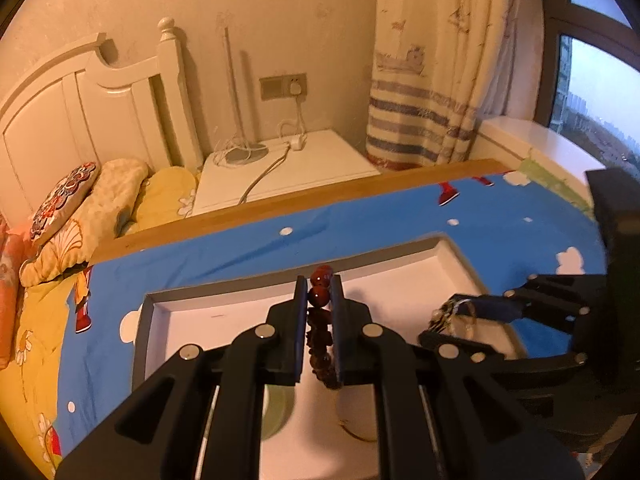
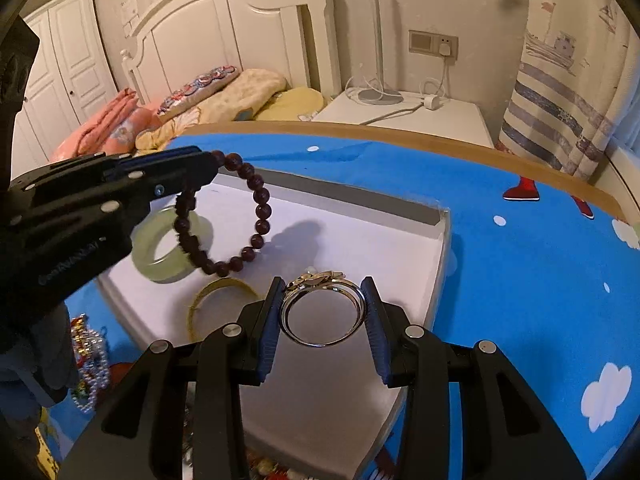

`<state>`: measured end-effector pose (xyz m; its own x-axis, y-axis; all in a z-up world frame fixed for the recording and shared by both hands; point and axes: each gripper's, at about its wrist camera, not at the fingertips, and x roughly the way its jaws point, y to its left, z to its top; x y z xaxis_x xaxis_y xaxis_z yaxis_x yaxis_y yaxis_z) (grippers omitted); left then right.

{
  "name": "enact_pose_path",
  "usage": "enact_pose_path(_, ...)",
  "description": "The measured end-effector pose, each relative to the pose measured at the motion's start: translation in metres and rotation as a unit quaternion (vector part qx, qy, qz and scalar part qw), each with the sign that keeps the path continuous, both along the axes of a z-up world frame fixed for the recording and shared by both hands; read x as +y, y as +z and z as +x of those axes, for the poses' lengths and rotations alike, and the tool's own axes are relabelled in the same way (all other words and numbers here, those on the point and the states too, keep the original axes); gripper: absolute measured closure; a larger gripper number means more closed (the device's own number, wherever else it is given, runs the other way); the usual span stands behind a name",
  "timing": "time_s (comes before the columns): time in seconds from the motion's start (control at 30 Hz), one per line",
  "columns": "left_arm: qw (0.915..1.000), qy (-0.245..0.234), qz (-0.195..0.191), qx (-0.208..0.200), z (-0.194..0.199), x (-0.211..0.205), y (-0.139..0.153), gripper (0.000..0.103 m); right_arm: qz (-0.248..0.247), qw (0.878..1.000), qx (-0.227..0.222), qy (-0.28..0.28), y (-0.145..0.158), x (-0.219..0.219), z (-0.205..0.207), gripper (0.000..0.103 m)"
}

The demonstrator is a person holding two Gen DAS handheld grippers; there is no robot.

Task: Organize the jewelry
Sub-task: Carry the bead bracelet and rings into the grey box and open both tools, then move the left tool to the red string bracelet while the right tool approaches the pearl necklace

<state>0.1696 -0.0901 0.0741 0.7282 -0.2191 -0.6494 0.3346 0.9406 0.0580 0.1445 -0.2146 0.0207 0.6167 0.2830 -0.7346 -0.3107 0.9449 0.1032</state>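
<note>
While beaded bracelet hangs | silver bangle round, glossy

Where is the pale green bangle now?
In the right wrist view, the green bangle lies inside the white tray, at its left, behind the hanging bead bracelet.
</note>
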Motion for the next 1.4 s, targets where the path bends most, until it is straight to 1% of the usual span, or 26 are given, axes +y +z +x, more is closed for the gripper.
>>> enact_pose_path(0.13,0.9992,0.026,0.019,0.023,0.017,0.009,-0.016,0.091,-0.002,1.0,0.001,-0.013,-0.003,-0.001,0.009,0.063)
enact_pose_path(0.2,0.9987,0.034,0.023,0.032,0.019,0.013,-0.021,0.089,0.007,1.0,0.0,-0.02,-0.001,-0.004,0.011,0.059)
enact_pose_path(0.27,0.9983,0.037,0.027,0.037,0.017,0.019,-0.025,0.079,0.01,1.0,-0.004,-0.025,0.0,-0.008,0.011,0.056)
enact_pose_path(0.3,0.9981,0.039,0.029,0.036,0.015,0.02,-0.026,0.068,0.014,0.999,-0.005,-0.029,0.002,-0.011,0.011,0.056)
enact_pose_path(0.33,0.998,0.043,0.031,0.035,0.013,0.023,-0.027,0.054,0.021,0.999,-0.006,-0.033,0.003,-0.014,0.011,0.056)
enact_pose_path(0.4,0.9978,0.053,0.028,0.028,0.007,0.03,-0.024,0.043,0.032,0.999,-0.01,-0.039,0.007,-0.019,0.008,0.056)
enact_pose_path(0.47,0.9977,0.058,0.023,0.025,0.001,0.036,-0.02,0.038,0.036,0.998,-0.016,-0.043,0.013,-0.022,0.004,0.056)
enact_pose_path(0.53,0.9973,0.068,0.02,0.018,-0.007,0.046,-0.013,0.025,0.041,0.998,-0.019,-0.045,0.018,-0.027,-0.001,0.056)
enact_pose_path(0.63,0.9958,0.088,0.026,0.004,-0.021,0.061,-0.002,0.016,0.044,0.998,-0.024,-0.045,0.024,-0.029,-0.013,0.054)
enact_pose_path(0.7,0.9947,0.099,0.03,-0.002,-0.032,0.072,0.005,0.012,0.046,0.998,-0.026,-0.043,0.026,-0.03,-0.022,0.051)
enact_pose_path(0.73,0.9938,0.106,0.032,-0.007,-0.04,0.079,0.008,0.011,0.05,0.998,-0.026,-0.042,0.027,-0.03,-0.029,0.046)
enact_pose_path(0.77,0.993,0.113,0.033,-0.012,-0.048,0.086,0.011,0.011,0.052,0.997,-0.025,-0.041,0.027,-0.03,-0.033,0.044)
enact_pose_path(0.87,0.9906,0.133,0.025,-0.018,-0.074,0.109,0.018,0.007,0.061,0.997,-0.022,-0.035,0.026,-0.029,-0.053,0.044)
enact_pose_path(0.93,0.9888,0.148,0.011,-0.017,-0.096,0.128,0.018,0.006,0.064,0.997,-0.018,-0.031,0.023,-0.026,-0.065,0.044)
enact_pose_path(1.07,0.9854,0.17,-0.009,-0.007,-0.133,0.155,0.012,0.005,0.065,0.998,-0.007,-0.019,0.016,-0.017,-0.09,0.043)
enact_pose_path(1.2,0.9823,0.184,-0.034,0.008,-0.175,0.178,-0.002,0.005,0.058,0.998,0.002,0.002,0.011,0.0,-0.111,0.043)
enact_pose_path(1.3,0.9793,0.196,-0.051,0.013,-0.207,0.192,-0.013,0.005,0.048,0.998,0.007,0.034,0.008,0.022,-0.126,0.043)
enact_pose_path(1.4,0.9759,0.206,-0.069,0.021,-0.223,0.201,-0.022,0.005,0.038,0.997,0.009,0.068,0.005,0.046,-0.139,0.043)
